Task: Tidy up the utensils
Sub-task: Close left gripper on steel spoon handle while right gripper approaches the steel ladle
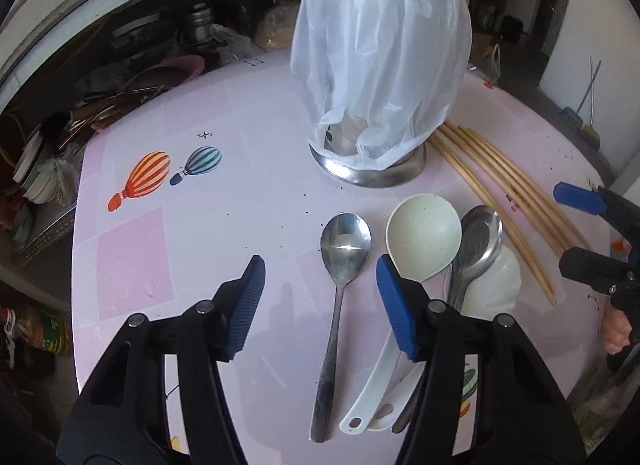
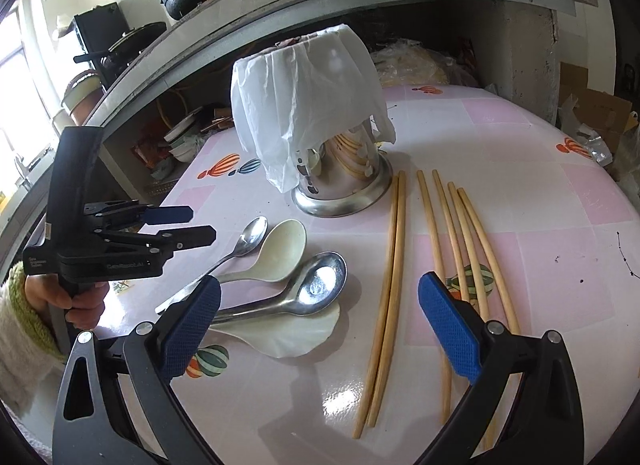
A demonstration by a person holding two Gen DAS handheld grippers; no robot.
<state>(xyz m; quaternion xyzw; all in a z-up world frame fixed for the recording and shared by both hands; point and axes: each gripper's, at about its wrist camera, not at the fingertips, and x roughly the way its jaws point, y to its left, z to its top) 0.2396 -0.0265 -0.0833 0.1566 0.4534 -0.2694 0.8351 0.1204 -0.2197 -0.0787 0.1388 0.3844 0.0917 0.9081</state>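
A small steel spoon [image 1: 344, 249] lies on the pink table [image 1: 160, 245] with its handle toward me. My left gripper [image 1: 320, 297] hovers over it, open, a finger on each side and no pad touching. To its right a cream ladle [image 1: 424, 233], a big steel spoon [image 1: 478, 241] and a white spoon [image 1: 496, 285] overlap. Several wooden chopsticks [image 2: 452, 233] lie further right. A steel utensil holder [image 2: 344, 193] wrapped in a white plastic bag [image 2: 312, 105] stands behind. My right gripper [image 2: 320, 321] is open and empty above a chopstick pair [image 2: 390, 265].
A person's hand [image 2: 80, 305] in a fuzzy sleeve holds the left gripper [image 2: 200, 224]. The right gripper [image 1: 568, 225] shows at the right edge. Beyond the table's far left edge a shelf under a counter [image 1: 100, 105] holds bowls and clutter. Cardboard and bags [image 2: 592, 113] stand far right.
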